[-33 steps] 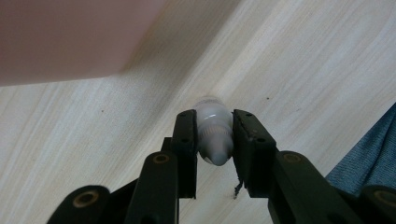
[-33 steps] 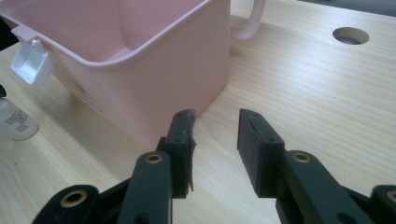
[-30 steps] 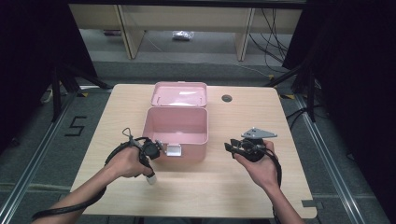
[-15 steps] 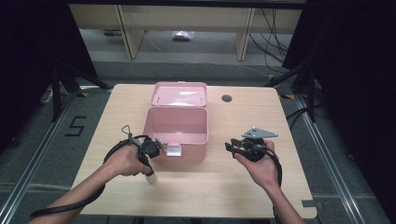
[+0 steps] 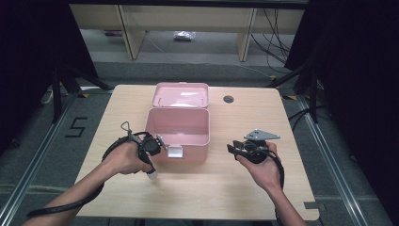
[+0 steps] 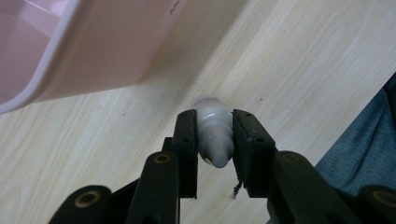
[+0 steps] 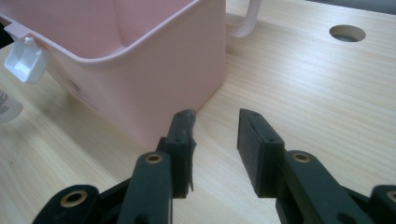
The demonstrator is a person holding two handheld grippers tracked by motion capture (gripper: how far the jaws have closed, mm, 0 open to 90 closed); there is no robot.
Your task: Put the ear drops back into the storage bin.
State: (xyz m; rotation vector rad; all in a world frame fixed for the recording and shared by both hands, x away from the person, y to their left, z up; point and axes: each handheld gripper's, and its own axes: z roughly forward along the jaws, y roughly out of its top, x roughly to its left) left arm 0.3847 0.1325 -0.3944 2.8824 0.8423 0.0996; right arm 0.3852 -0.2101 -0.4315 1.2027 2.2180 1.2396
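So the biggest thing here is the light wooden table (image 5: 202,188), with a round cable hole (image 5: 228,99) near its far edge. Sitting in the middle of it is a pink plastic box (image 5: 178,136), lid (image 5: 181,95) flipped open and lying back toward the far side, and as far as the high view shows the inside looks bare. There's a little white latch (image 5: 174,151) hanging off the front wall, facing the person.

The left gripper (image 6: 214,140) is at the box's front left corner, low over the table just beside the wall. In the left gripper view its two black jaws are clamped on a small white bottle (image 6: 214,135), pads pressed on both sides of it, bottle's narrow end pointing back at the camera. In the high view the bottle (image 5: 151,174) pokes out below the left hand (image 5: 126,157), right down at the tabletop, though I can't tell if it's actually touching the wood.

The right gripper (image 7: 215,135) is off to the box's right, near it but not touching. Its jaws stand apart with nothing between them, just bare table, aimed past the box's corner. The right hand (image 5: 263,167) holds it above the tabletop
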